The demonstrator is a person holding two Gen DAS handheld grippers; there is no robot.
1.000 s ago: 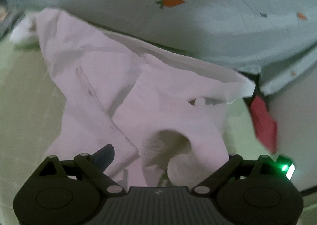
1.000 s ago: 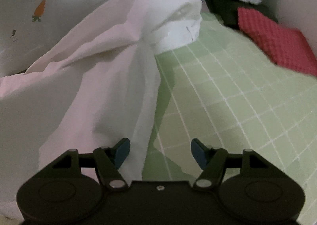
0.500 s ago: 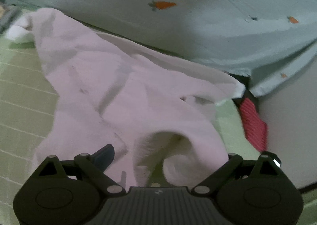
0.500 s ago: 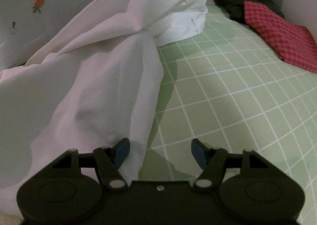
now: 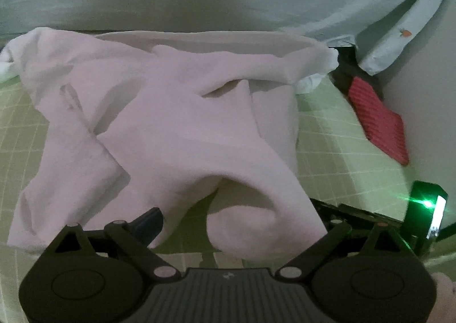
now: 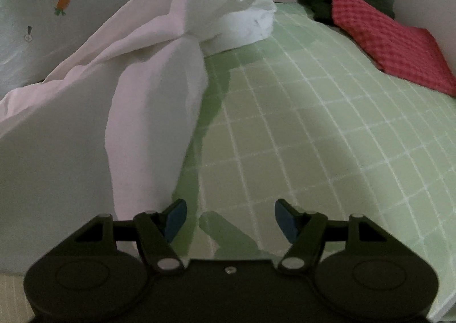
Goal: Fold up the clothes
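My left gripper (image 5: 228, 226): soft white garment (image 5: 176, 112) draped over it, grip unclear. My right gripper (image 6: 229, 219) gapes empty over green grid mat (image 6: 313, 123); red waffle cloth (image 6: 393, 46) at 2 o'clock.

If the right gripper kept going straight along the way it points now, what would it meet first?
Most likely the bare green grid mat: the open right gripper has nothing between its fingers. The pale pink garment lies just beside its left finger, close enough to brush; depth is unclear.
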